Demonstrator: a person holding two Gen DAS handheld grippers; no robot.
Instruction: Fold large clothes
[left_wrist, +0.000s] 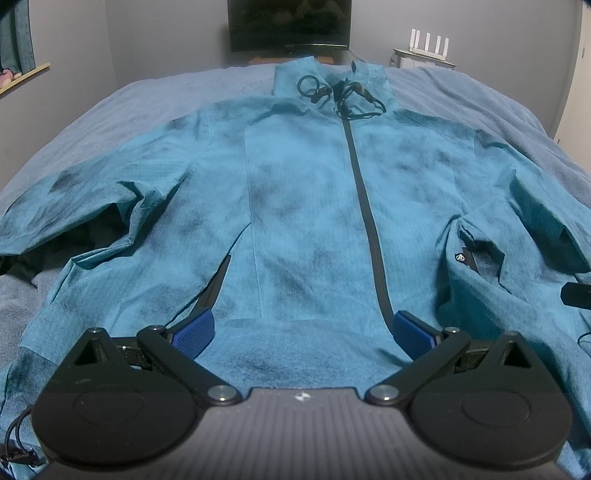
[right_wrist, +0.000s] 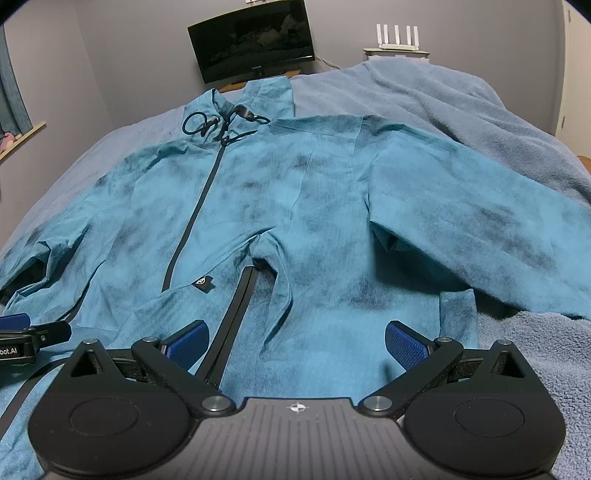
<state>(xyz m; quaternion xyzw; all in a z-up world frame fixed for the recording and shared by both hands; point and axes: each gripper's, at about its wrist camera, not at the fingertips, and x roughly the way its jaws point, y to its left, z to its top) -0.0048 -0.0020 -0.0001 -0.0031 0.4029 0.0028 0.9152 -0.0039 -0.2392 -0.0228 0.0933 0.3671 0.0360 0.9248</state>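
A large teal zip jacket (left_wrist: 303, 206) lies spread front-up on a bed, collar far, hem near, both sleeves out to the sides. A dark zipper (left_wrist: 364, 199) runs down its middle, and black drawcords (left_wrist: 340, 96) curl at the collar. My left gripper (left_wrist: 303, 332) hovers open over the hem near the zipper's lower end, blue pads wide apart, nothing between them. The right gripper (right_wrist: 297, 341) is open above the jacket (right_wrist: 314, 229) near its right pocket zipper (right_wrist: 236, 317), holding nothing. The left gripper (right_wrist: 22, 336) shows at the left edge of the right wrist view.
A blue-grey blanket (left_wrist: 480, 99) covers the bed and bunches up on the right (right_wrist: 461, 107). Beyond the bed stand a dark monitor (left_wrist: 290, 24) and a white router (right_wrist: 397, 44) on a stand. A window ledge (left_wrist: 22, 75) and curtain are at left.
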